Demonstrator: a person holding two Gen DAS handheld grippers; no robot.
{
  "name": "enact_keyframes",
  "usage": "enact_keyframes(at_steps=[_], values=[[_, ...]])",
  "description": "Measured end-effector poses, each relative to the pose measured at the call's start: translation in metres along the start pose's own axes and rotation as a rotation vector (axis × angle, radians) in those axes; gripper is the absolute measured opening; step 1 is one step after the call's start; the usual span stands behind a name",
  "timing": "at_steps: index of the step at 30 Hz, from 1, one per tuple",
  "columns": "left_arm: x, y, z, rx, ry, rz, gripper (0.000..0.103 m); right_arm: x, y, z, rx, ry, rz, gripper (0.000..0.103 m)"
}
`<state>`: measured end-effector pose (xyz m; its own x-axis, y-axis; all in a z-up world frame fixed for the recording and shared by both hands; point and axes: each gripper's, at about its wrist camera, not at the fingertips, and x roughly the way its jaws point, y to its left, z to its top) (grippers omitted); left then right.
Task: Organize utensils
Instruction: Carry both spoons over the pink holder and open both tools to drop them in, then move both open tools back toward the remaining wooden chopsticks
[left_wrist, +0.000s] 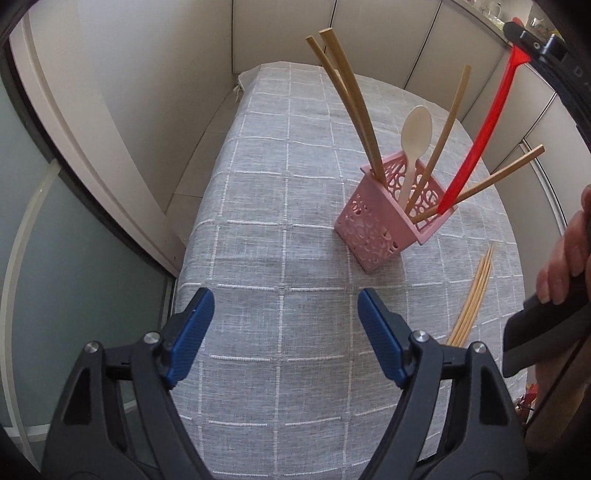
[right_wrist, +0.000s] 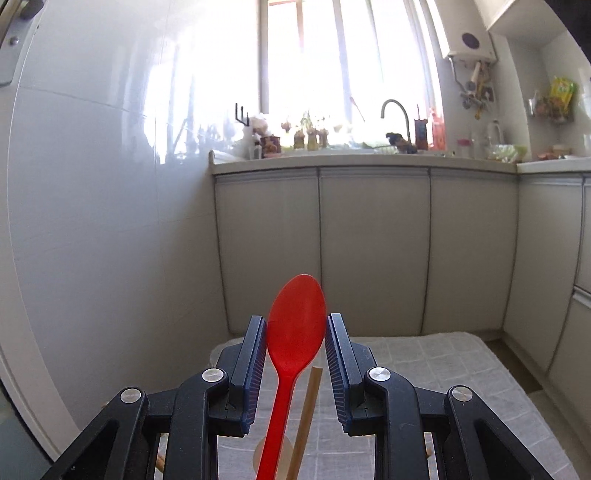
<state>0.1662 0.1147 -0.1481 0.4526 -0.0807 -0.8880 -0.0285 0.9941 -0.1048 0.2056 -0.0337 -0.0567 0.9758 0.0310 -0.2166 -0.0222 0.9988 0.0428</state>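
A pink perforated utensil holder (left_wrist: 388, 218) stands on the grey checked tablecloth (left_wrist: 280, 229). It holds several wooden chopsticks (left_wrist: 351, 96), a cream spoon (left_wrist: 415, 136) and the handle end of a red spoon (left_wrist: 480, 136). My right gripper (right_wrist: 296, 332) is shut on the red spoon's bowl (right_wrist: 297, 325), high above the holder; it shows at the top right of the left wrist view (left_wrist: 532, 40). My left gripper (left_wrist: 286, 317) is open and empty, low over the cloth, near left of the holder. A bundle of thin bamboo sticks (left_wrist: 472, 306) lies on the cloth to its right.
White cabinet doors (right_wrist: 373, 251) line the far side, under a counter with a sink tap (right_wrist: 395, 114) and a window. A white wall (right_wrist: 110, 184) is to the left. A person's hand (left_wrist: 565, 254) holds the right gripper's handle at the right edge.
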Motion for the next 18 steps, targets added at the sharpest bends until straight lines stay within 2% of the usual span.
enact_keyframes(at_steps=[8, 14, 18], values=[[0.0, -0.004, 0.001, 0.002, 0.01, -0.008, 0.08, 0.031, 0.009, -0.035, -0.003, 0.005, -0.032, 0.029], [0.002, -0.004, 0.001, 0.0, 0.009, -0.004, 0.08, 0.037, 0.003, -0.052, 0.05, 0.052, 0.003, 0.031], [0.0, -0.007, 0.002, 0.001, 0.004, -0.007, 0.08, 0.03, -0.002, -0.048, 0.067, 0.065, 0.034, 0.044]])
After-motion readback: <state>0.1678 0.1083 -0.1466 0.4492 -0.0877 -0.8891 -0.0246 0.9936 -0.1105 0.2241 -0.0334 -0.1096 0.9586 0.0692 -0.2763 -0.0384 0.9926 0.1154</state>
